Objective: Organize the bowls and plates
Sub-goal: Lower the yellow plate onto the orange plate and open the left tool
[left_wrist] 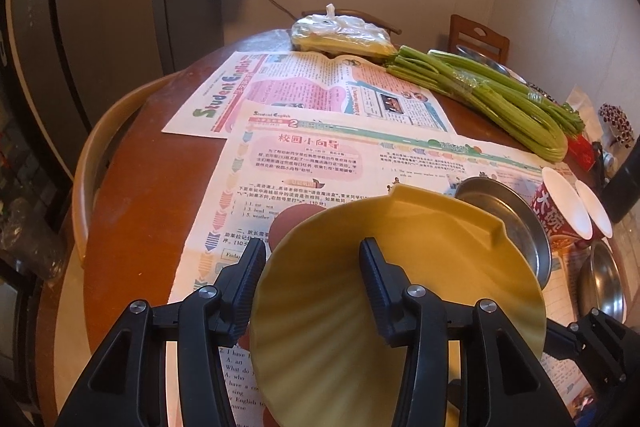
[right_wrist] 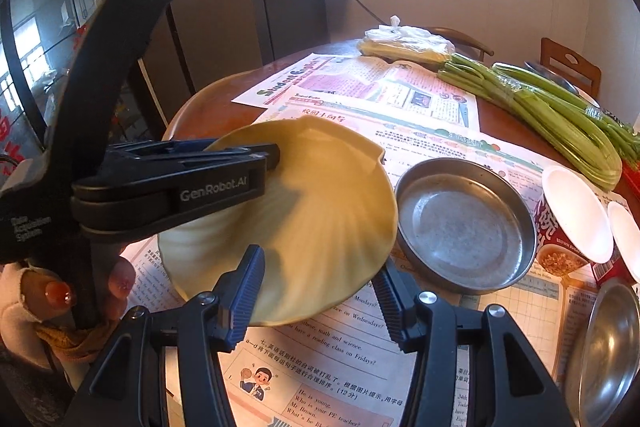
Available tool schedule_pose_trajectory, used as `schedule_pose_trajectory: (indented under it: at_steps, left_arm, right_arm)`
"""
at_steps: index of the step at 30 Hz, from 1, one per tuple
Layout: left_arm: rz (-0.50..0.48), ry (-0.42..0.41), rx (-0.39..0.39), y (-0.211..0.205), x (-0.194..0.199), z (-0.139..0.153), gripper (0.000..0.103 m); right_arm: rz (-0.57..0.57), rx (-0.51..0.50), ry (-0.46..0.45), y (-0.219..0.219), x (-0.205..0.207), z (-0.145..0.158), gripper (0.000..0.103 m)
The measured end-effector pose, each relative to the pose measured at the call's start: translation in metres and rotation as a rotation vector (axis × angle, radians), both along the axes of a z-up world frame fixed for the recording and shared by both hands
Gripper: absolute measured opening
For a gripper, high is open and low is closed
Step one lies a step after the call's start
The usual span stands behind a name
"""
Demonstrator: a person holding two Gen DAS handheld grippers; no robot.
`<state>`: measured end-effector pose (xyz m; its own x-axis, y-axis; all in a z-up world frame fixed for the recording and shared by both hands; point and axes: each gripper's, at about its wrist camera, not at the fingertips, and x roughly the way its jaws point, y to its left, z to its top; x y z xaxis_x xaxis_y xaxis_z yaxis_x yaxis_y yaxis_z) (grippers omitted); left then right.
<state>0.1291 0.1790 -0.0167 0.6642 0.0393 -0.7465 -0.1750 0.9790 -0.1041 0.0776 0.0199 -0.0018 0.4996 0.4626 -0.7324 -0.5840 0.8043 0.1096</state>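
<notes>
A yellow shell-shaped plate (left_wrist: 400,267) (right_wrist: 320,207) hangs tilted above the newspaper, its left side raised. My left gripper (left_wrist: 312,251) (right_wrist: 272,157) is shut on the plate's left rim, one finger under it and one on its inner face. The plate's right edge reaches the rim of a round steel dish (left_wrist: 516,223) (right_wrist: 464,227). My right gripper (right_wrist: 320,267) stands open at the plate's near rim, and I cannot see its pads pressing on anything. Two red paper bowls (left_wrist: 560,211) (right_wrist: 576,215) and a second steel dish (left_wrist: 604,279) (right_wrist: 604,347) sit to the right.
Newspapers (left_wrist: 320,131) cover the round wooden table (left_wrist: 152,187). Celery (left_wrist: 500,95) (right_wrist: 560,115) and a plastic bag of food (left_wrist: 340,35) lie at the far side. A chair back (left_wrist: 92,163) stands at the left edge. A person's hand (right_wrist: 116,283) holds the left gripper.
</notes>
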Motion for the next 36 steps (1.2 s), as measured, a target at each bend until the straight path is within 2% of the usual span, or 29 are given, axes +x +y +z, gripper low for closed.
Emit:
schedule_pose_trajectory:
  at_steps: [15, 22, 34, 36]
  left_arm:
    - [-0.017, 0.008, 0.014, -0.009, 0.015, -0.009, 0.052]
    - [-0.033, 0.025, 0.044, -0.019, 0.018, -0.015, 0.052]
    - [0.000, 0.004, 0.031, -0.006, 0.005, -0.007, 0.052]
    - [0.004, 0.004, 0.029, -0.004, 0.002, -0.006, 0.055]
  right_arm:
    - [-0.055, 0.028, 0.041, -0.007, 0.002, -0.005, 0.056]
    - [-0.006, -0.007, -0.018, 0.008, -0.013, -0.003, 0.057]
    - [0.062, 0.021, -0.004, 0.011, -0.017, -0.006, 0.057]
    - [0.069, 0.021, 0.002, 0.012, -0.016, -0.008, 0.057]
